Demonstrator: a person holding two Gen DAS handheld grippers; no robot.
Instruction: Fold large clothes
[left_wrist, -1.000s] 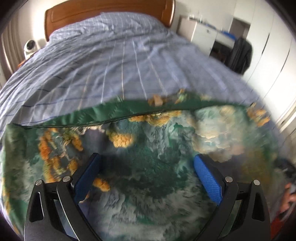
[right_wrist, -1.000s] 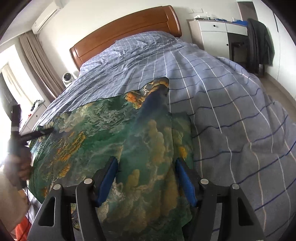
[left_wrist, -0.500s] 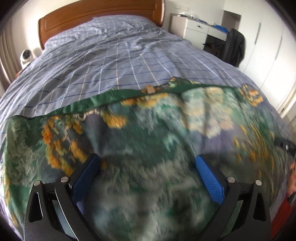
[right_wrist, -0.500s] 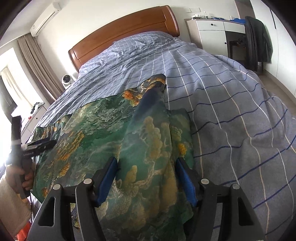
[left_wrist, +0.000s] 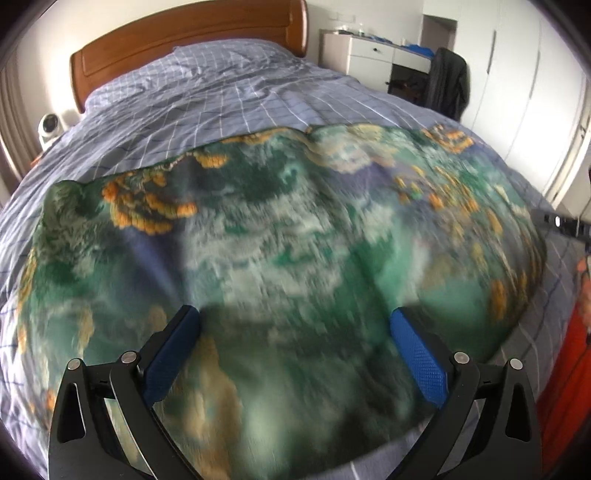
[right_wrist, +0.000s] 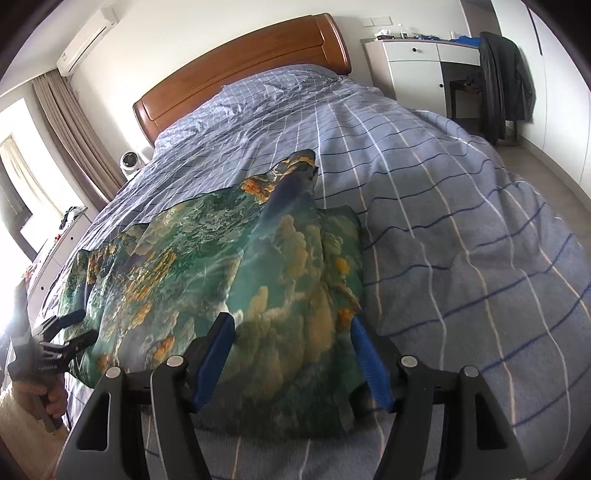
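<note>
A large green garment with orange and pale print (left_wrist: 280, 236) lies spread across the foot of the bed; it also shows in the right wrist view (right_wrist: 229, 266). My left gripper (left_wrist: 295, 332) is open above the garment's near edge, nothing between its blue pads. My right gripper (right_wrist: 291, 343) is open over the garment's right end, where cloth bunches between the blue fingers (right_wrist: 369, 365). The left gripper also shows at the far left of the right wrist view (right_wrist: 70, 328), open by the garment's left edge.
The bed has a blue checked duvet (right_wrist: 424, 192) and a wooden headboard (left_wrist: 184, 40). A white dresser (right_wrist: 413, 66) and a chair with a dark jacket (right_wrist: 506, 77) stand to the right. A small white fan (right_wrist: 129, 162) sits left of the headboard.
The left gripper has drawn back and risen, so more of the garment and bed shows. The right gripper has barely moved. Both stay open.
</note>
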